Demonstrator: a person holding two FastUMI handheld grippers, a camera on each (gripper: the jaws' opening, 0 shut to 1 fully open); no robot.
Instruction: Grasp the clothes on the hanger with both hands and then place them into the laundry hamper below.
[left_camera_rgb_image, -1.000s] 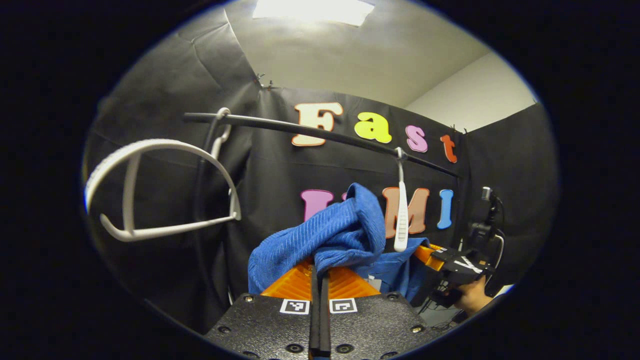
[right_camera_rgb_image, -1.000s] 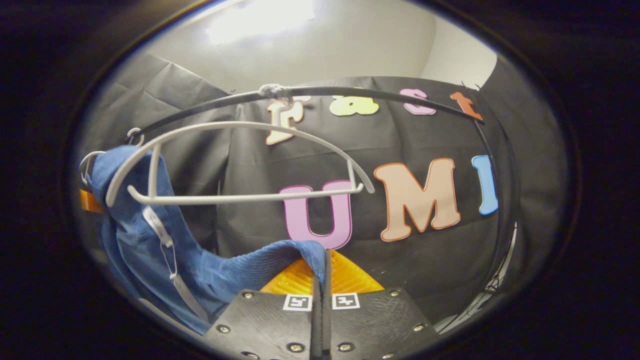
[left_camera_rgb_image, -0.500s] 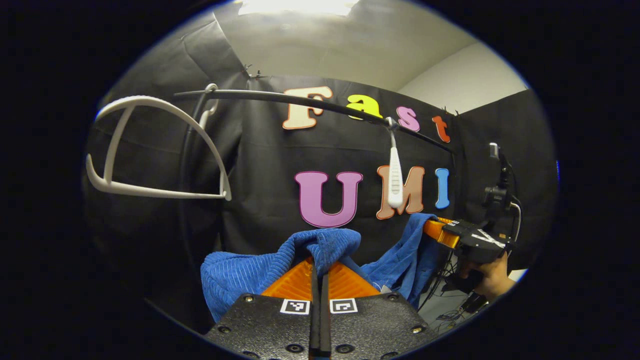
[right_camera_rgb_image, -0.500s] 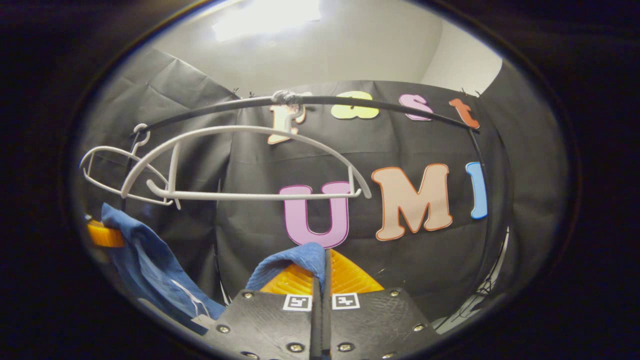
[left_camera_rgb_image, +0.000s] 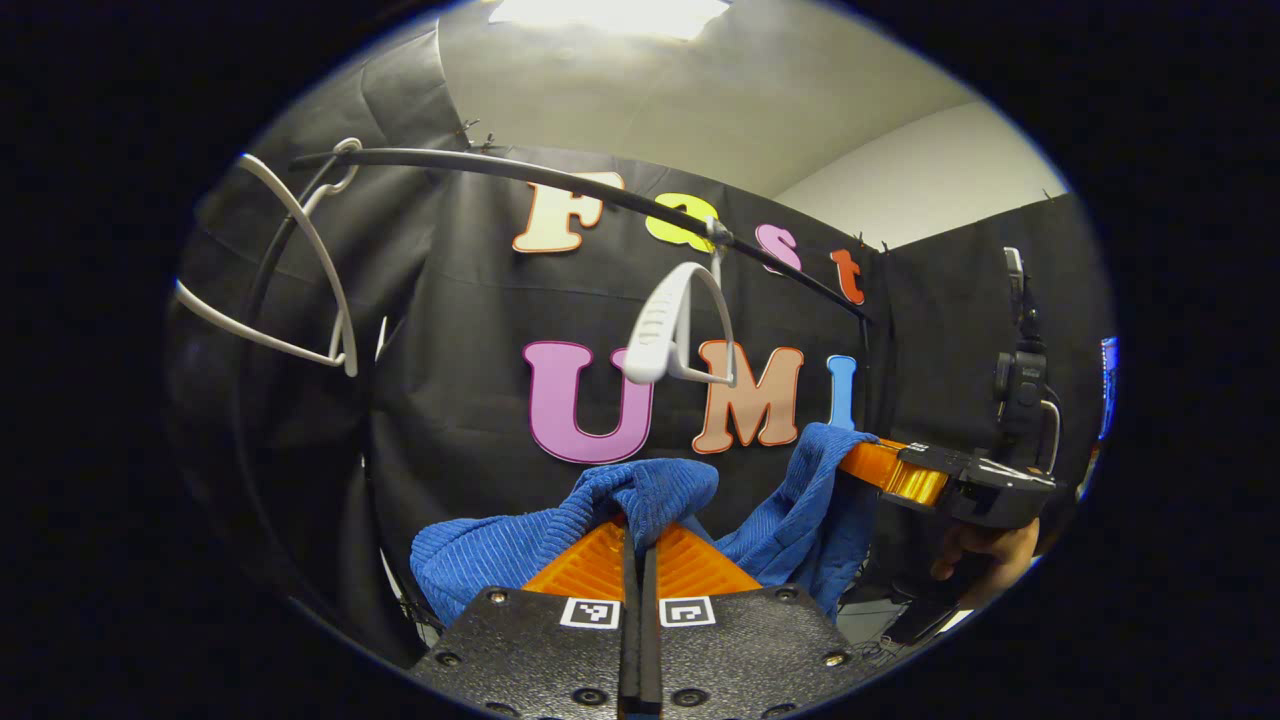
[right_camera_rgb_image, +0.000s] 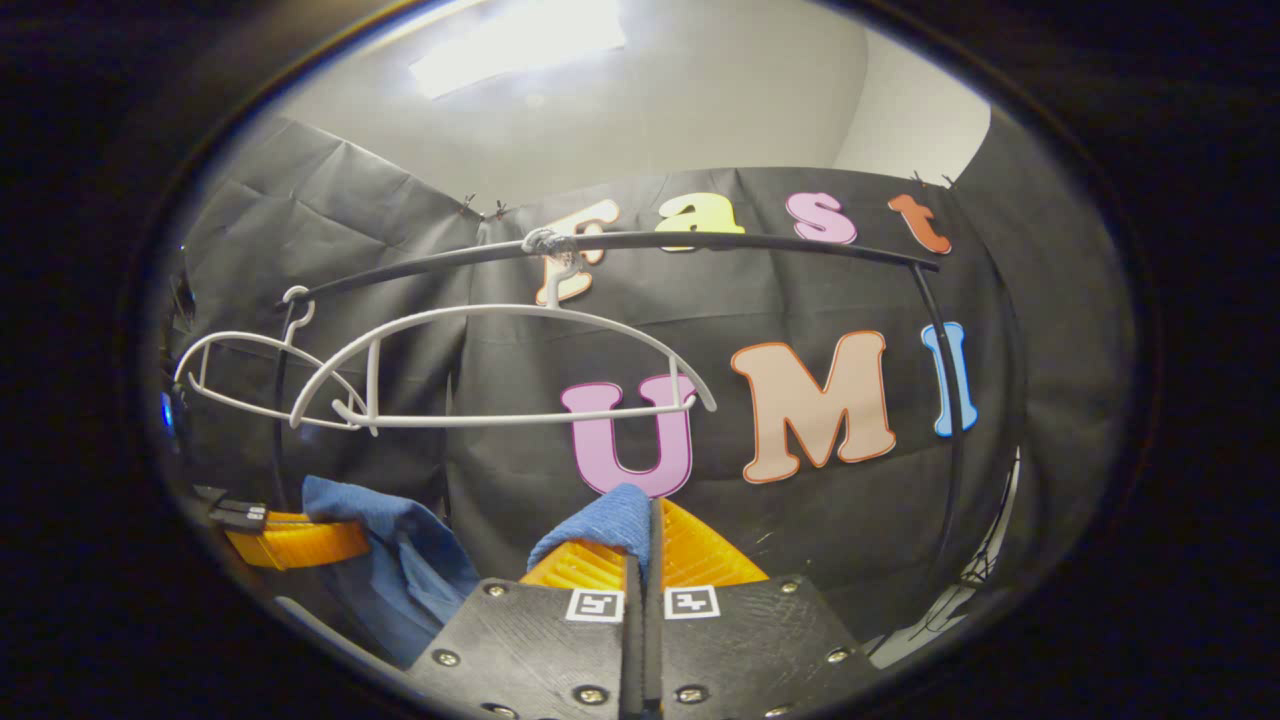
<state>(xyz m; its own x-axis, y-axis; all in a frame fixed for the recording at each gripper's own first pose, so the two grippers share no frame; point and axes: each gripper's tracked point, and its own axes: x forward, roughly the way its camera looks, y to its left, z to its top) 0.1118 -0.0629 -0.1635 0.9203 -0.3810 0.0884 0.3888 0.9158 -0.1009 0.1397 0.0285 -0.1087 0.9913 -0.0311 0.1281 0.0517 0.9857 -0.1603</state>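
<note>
Left hand-held gripper (left_camera_rgb_image: 637, 545) and right hand-held gripper (right_camera_rgb_image: 645, 535) each pinch the blue garment (left_camera_rgb_image: 640, 495), already below both hangers (right_camera_rgb_image: 500, 370). They should descend together, level, releasing only over the hamper.

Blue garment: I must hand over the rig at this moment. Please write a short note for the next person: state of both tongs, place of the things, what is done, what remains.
Left tongs: shut on the blue garment, a fold bunched above the fingers.
Right tongs: shut on another part of the same garment; they also appear in the left gripper view at, held by a hand.
Garment: off the hangers, hanging between the two tongs, below the rail.
Two white hangers hang bare on the rail.
Done: grasp with both tongs, removal from the hanger.
Left: lower the garment into the laundry hamper and release.
</note>
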